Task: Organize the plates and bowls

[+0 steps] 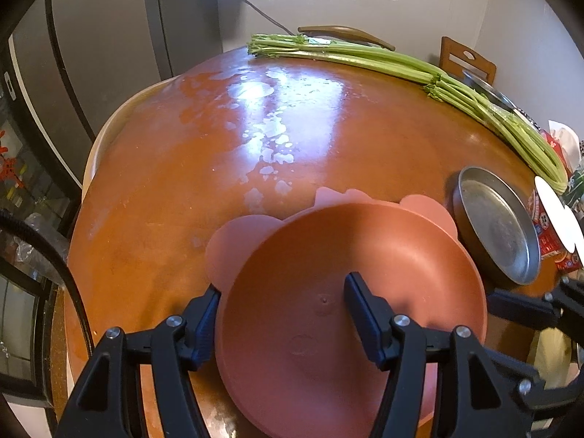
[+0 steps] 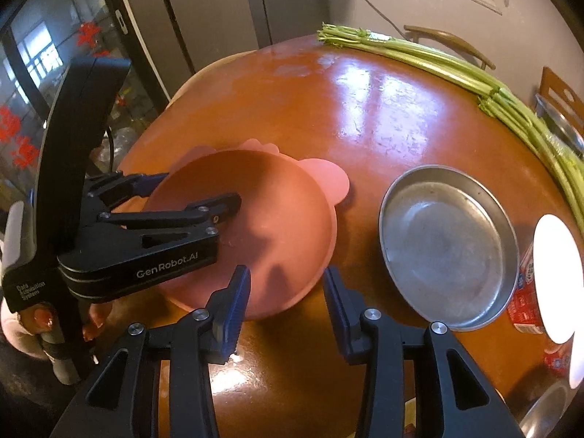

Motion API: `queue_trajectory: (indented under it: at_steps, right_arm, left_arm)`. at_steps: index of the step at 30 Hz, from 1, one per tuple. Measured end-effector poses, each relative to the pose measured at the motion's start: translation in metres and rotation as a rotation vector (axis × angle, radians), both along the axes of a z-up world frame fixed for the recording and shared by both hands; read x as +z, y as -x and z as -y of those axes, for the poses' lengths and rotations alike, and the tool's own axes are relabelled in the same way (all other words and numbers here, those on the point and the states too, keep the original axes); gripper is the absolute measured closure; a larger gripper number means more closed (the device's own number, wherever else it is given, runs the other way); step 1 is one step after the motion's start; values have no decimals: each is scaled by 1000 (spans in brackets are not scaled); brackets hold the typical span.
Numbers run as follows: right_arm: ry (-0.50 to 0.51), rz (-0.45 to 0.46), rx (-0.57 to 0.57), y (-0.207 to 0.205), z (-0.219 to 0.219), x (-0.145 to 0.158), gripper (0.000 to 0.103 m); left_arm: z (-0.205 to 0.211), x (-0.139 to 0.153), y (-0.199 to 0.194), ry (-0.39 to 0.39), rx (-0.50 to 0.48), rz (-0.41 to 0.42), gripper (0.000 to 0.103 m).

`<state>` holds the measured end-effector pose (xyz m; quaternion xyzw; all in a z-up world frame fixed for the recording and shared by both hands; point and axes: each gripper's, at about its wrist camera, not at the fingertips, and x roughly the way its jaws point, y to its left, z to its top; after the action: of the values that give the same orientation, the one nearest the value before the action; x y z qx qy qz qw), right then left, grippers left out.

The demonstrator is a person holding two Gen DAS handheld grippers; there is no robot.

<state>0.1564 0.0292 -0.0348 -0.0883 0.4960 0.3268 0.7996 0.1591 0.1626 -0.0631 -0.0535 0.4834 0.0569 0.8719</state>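
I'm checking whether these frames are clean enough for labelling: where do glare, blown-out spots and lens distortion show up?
Left wrist view: window glare streaks the table; fisheye bends its edge; a white blown-out patch sits far right. Right wrist view: glare bands on the table, and the white round object is overexposed, detail lost; the metal plate and pink bowl read sharp.

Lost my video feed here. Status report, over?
Left gripper straddles the pink bowl's rim, grip unclear. Right gripper open, empty, near the bowl's edge. Metal plate beside it, apart. Celery far side, clear.
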Motion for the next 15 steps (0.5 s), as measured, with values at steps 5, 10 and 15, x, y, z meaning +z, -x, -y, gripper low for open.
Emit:
queue_trajectory:
  at_steps: [5,10,15]
  right_arm:
    - [-51,-29,0,5,4,3,59]
    - [-60,-37,-8,8,10,2,59]
    - [-88,-26,-42,14,26,10,59]
  left_arm:
    - [-2,-1,-4,4,-2,5,39]
    - [-4,-2,-4,4,-11,3,39]
    - [-11,2,2,6,16,16,37]
